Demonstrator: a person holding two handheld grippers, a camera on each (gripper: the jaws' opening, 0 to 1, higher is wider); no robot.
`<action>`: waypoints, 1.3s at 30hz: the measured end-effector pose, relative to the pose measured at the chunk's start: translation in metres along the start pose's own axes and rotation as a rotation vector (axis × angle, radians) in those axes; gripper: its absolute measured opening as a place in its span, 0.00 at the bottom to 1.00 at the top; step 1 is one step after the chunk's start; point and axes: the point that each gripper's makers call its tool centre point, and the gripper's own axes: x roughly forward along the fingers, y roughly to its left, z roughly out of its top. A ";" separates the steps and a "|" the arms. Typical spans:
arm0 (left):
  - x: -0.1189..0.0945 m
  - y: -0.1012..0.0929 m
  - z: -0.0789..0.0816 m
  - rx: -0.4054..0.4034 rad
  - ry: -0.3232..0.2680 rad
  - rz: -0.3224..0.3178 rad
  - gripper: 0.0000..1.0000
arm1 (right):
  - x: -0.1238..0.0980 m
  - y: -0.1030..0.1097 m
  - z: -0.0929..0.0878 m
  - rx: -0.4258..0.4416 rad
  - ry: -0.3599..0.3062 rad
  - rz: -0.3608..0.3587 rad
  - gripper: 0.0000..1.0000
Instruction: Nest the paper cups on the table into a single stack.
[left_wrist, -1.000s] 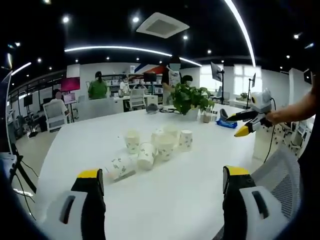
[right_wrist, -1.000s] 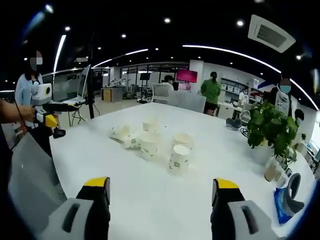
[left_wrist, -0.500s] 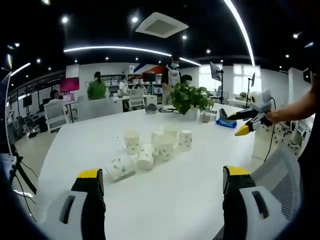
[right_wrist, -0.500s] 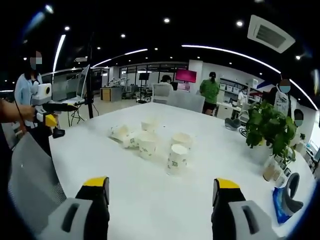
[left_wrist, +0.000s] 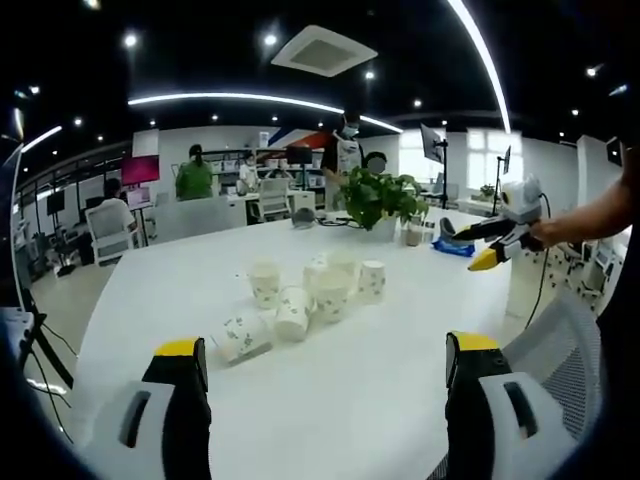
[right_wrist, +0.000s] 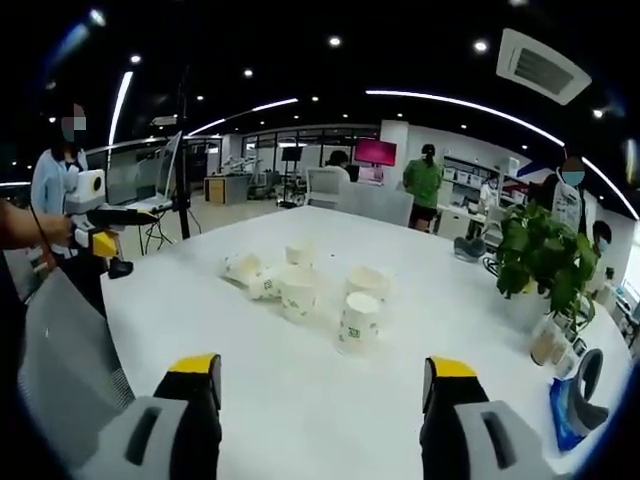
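Several white paper cups with green print stand or lie in a loose cluster (left_wrist: 310, 290) mid-table; one cup (left_wrist: 240, 335) lies on its side nearest me, another (left_wrist: 372, 279) stands upside down at the right. In the right gripper view the same cluster (right_wrist: 300, 285) sits ahead, with an upside-down cup (right_wrist: 358, 322) closest. My left gripper (left_wrist: 325, 400) is open and empty, well short of the cups. My right gripper (right_wrist: 320, 410) is open and empty too; it also shows from the side (left_wrist: 495, 240) over the table's right edge.
The large white table (left_wrist: 350, 400) has a potted plant (left_wrist: 380, 195) at its far end, with a blue object (right_wrist: 575, 395) beside it. A grey chair back (right_wrist: 65, 360) stands at the table edge. People stand and sit in the office behind.
The right gripper view has shifted slightly; the cups sit a touch further off and to the right. The cups themselves have not moved.
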 end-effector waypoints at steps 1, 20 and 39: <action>0.000 0.000 0.000 0.000 0.000 0.001 0.99 | 0.001 0.000 0.001 0.000 -0.001 0.004 0.83; -0.001 0.002 0.002 0.003 -0.003 0.021 0.99 | 0.031 0.012 0.023 -0.044 -0.011 0.102 0.75; 0.001 0.000 -0.001 0.010 0.008 0.025 0.99 | 0.061 0.020 0.032 -0.082 0.005 0.176 0.67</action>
